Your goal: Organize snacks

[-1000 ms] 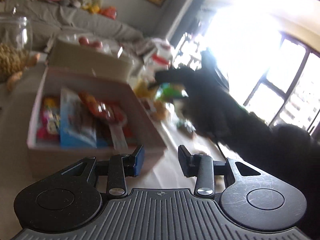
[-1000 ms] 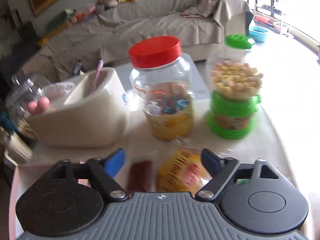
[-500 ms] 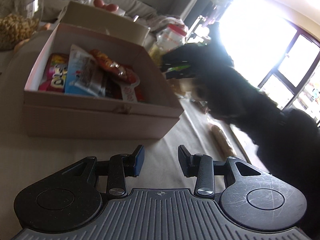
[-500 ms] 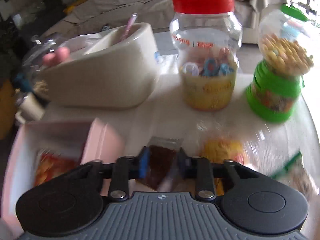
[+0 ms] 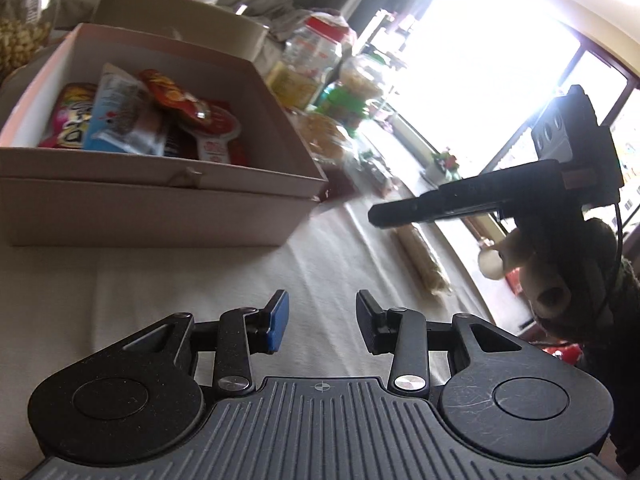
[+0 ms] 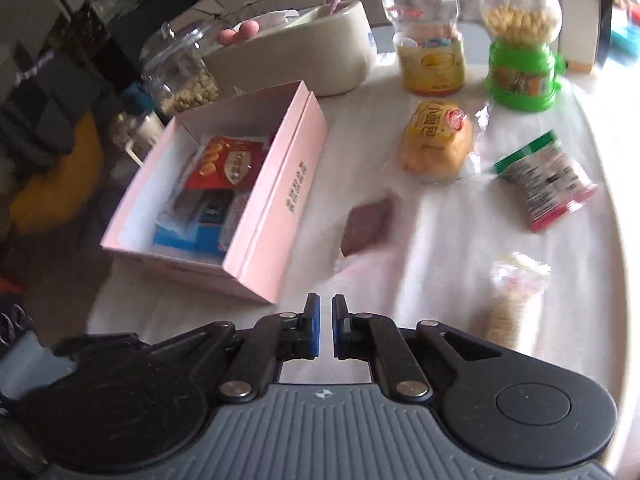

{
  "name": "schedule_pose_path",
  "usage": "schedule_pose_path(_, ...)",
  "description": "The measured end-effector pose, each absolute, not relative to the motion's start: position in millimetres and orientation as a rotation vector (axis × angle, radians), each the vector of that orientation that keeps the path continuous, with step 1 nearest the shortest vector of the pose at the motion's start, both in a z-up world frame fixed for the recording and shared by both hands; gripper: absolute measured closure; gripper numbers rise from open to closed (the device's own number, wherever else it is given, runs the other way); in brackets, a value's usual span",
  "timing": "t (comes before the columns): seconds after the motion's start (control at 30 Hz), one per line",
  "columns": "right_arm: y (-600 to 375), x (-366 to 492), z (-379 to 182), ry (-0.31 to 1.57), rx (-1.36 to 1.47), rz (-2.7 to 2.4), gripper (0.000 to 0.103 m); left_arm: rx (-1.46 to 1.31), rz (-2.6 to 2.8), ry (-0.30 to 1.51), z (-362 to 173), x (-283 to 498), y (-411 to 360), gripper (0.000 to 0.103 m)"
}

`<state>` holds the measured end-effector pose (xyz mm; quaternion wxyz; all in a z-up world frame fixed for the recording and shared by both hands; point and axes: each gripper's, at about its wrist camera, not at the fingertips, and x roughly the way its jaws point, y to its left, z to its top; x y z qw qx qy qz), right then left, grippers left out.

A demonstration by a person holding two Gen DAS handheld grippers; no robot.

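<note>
Brown snack packet [image 6: 366, 220] on cloth well beyond empty, closed right gripper [image 6: 323, 326]; left gripper [image 5: 318, 320] open, empty.

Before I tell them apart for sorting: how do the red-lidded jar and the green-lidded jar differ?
The red-lidded jar stands straight on the cloth, with mixed coloured sweets above a yellow label. The green-lidded jar is a rounder globe of pale yellow pieces on a green base. Both are clear, upright and closed, behind the pink box.

matt pink cardboard box [image 6: 276, 200], white cloth tablecloth [image 6: 440, 248]
</note>
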<state>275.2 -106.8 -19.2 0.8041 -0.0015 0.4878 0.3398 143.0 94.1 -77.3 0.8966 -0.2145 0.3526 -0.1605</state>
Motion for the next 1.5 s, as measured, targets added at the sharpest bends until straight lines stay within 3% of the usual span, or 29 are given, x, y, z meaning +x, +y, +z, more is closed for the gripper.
schedule_pose_path(0.07,-110.9,278.5,-14.8,0.971,-0.02,0.663,0.075,-0.435,-0.337,0.738,-77.3,144.8,88.0,0.061)
schedule_pose_path(0.13,-111.0,293.1,-10.5,0.879,-0.007,0.569,0.019,-0.429,-0.341,0.748,-77.6,145.7,83.4,0.061)
schedule_pose_path(0.17,-110.9,301.6,-12.5,0.835,0.008,0.518,0.013,-0.425,-0.342,0.754,-77.8,146.0,81.2,0.061)
schedule_pose_path(0.4,-86.1,400.9,-48.6,0.913,0.104,0.339,0.015,-0.396,-0.328,0.792,-78.8,140.9,76.3,0.062)
schedule_pose_path(0.47,-84.2,404.4,-54.6,0.925,0.131,0.374,0.034,-0.392,-0.32,0.793,-78.7,137.5,79.4,0.062)
schedule_pose_path(0.5,-86.9,398.0,-54.0,0.925,0.152,0.418,0.053,-0.393,-0.315,0.795,-79.4,136.0,81.8,0.062)
schedule_pose_path(0.57,-92.8,375.5,-48.4,0.923,0.144,0.465,0.054,-0.409,-0.303,0.801,-82.4,135.1,86.5,0.062)
schedule_pose_path(0.8,-123.5,251.4,-18.3,0.849,0.024,0.615,0.054,-0.464,-0.297,0.793,-86.8,135.8,93.0,0.062)
schedule_pose_path(1.03,-122.9,175.7,-38.9,0.958,0.068,0.796,0.053,-0.537,-0.27,0.771,-78.9,122.1,106.5,0.062)
schedule_pose_path(1.07,-119.4,172.2,-42.9,0.959,0.064,0.81,0.051,-0.548,-0.261,0.769,-77.6,119.1,108.9,0.062)
schedule_pose_path(1.13,-117.0,164.6,-47.7,0.939,0.035,0.802,0.037,-0.559,-0.246,0.77,-73.8,114.2,111.1,0.062)
schedule_pose_path(1.2,-116.1,156.5,-47.4,0.898,-0.002,0.775,0.032,-0.557,-0.246,0.773,-70.6,111.3,110.2,0.062)
schedule_pose_path(1.5,-172.2,158.2,-43.3,0.733,0.12,0.569,0.026,-0.566,-0.282,0.815,-75.4,124.7,83.3,0.062)
